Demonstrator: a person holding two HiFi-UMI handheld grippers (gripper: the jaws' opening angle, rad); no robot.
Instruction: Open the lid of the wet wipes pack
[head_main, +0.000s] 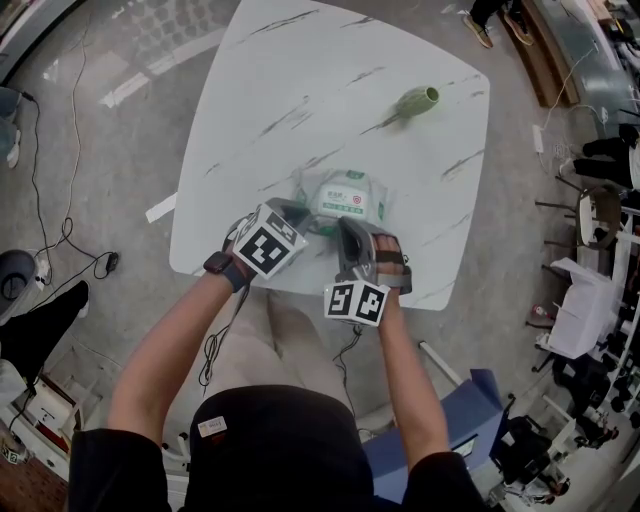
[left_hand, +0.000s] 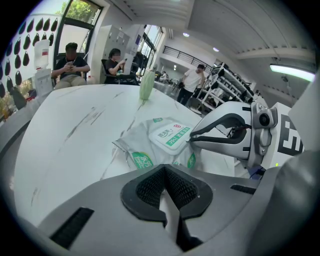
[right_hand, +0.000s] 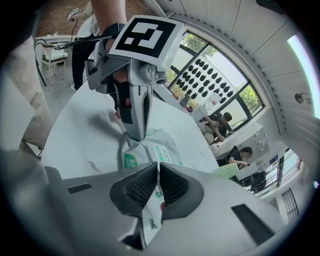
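The wet wipes pack (head_main: 347, 197) is white with green print and lies near the front edge of the white marble table (head_main: 300, 80). Its flat lid (left_hand: 172, 135) faces up. My left gripper (head_main: 298, 213) is shut on the pack's near left edge; the right gripper view shows its tips (right_hand: 137, 135) pinched on the film. My right gripper (head_main: 350, 225) is shut, with the lid's near edge caught between its pads (right_hand: 142, 185). In the left gripper view its tips (left_hand: 192, 137) meet at the lid's right corner. The lid lies flat on the pack.
A green vase (head_main: 417, 100) lies on its side at the table's far right. A blue chair (head_main: 470, 430) stands to my right below the table edge. Cables run over the floor at left (head_main: 60, 240). People sit beyond the table (left_hand: 70, 65).
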